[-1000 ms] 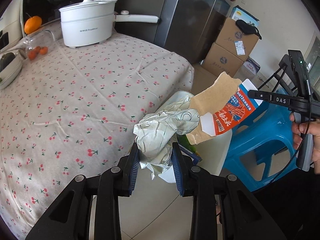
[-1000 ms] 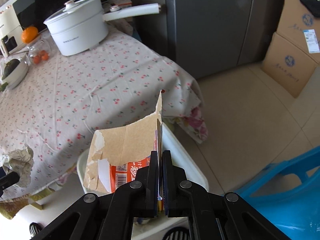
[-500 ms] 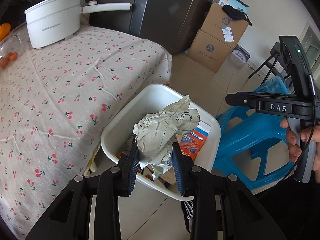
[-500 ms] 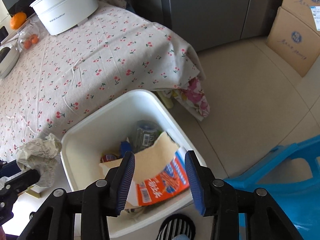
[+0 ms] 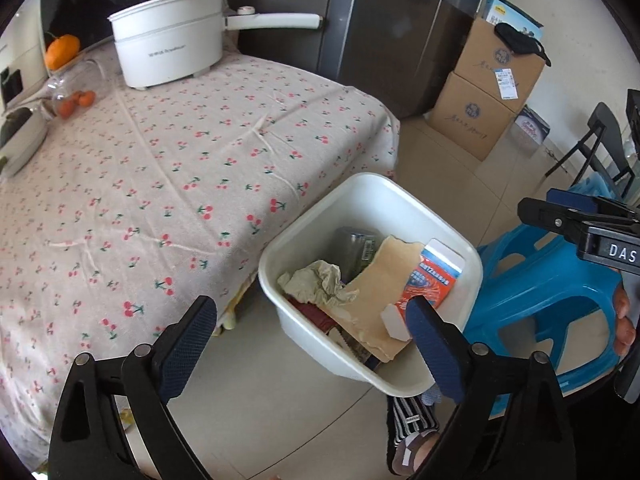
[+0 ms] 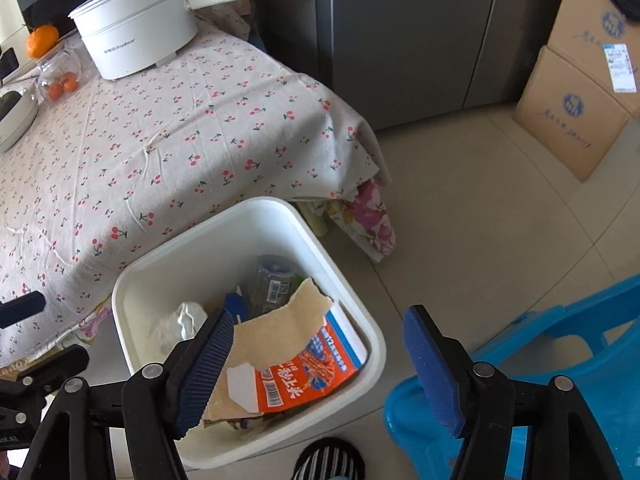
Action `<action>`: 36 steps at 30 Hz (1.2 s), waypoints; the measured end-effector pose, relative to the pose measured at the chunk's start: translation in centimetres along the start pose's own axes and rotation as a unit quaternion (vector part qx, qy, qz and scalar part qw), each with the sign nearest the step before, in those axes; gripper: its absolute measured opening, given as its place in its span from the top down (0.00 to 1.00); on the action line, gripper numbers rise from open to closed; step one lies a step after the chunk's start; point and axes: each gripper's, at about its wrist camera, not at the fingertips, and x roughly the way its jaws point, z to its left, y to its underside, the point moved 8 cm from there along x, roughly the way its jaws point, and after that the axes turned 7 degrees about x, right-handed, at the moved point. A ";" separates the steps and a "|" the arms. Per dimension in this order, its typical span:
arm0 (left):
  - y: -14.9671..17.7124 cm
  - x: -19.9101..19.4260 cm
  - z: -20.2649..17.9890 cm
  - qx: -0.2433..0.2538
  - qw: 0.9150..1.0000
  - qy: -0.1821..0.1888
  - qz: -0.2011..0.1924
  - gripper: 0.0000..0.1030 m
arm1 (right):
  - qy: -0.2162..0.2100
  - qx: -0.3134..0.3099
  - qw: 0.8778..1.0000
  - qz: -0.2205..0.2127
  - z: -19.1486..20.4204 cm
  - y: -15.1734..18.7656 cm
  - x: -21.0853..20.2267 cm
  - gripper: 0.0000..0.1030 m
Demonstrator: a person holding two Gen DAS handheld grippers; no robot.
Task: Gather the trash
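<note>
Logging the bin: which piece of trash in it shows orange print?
The torn cardboard carton, lying on top; the crumpled paper wad beside it is plain beige.

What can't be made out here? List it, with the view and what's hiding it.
- Bottom of the white bin, both views: covered by the torn cardboard box, crumpled paper and a bottle.
- Bottle label, both views: too small to read.
- Right gripper, left wrist view: cut off by the frame edge; its jaws cannot be judged there.
- Dish contents at the table's left, both views: cropped by the fisheye edge.

Crumpled paper point(image 5: 316, 282) and torn orange carton point(image 5: 394, 298) lie inside the white bin point(image 5: 360, 194).
</note>
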 end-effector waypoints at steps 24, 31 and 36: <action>6.5 -15.9 10.3 -0.087 0.978 -0.157 -0.108 0.03 | -0.025 -0.056 0.985 -0.162 12.9 2.5 -10.4 0.01; 6.4 -16.5 10.5 -0.098 0.977 -0.148 -0.117 0.03 | -0.026 -0.057 0.985 -0.161 14.2 2.4 -10.1 0.01; 6.4 -16.6 10.3 -0.096 0.978 -0.145 -0.117 0.03 | -0.023 -0.066 0.984 -0.161 14.8 2.6 -9.9 0.01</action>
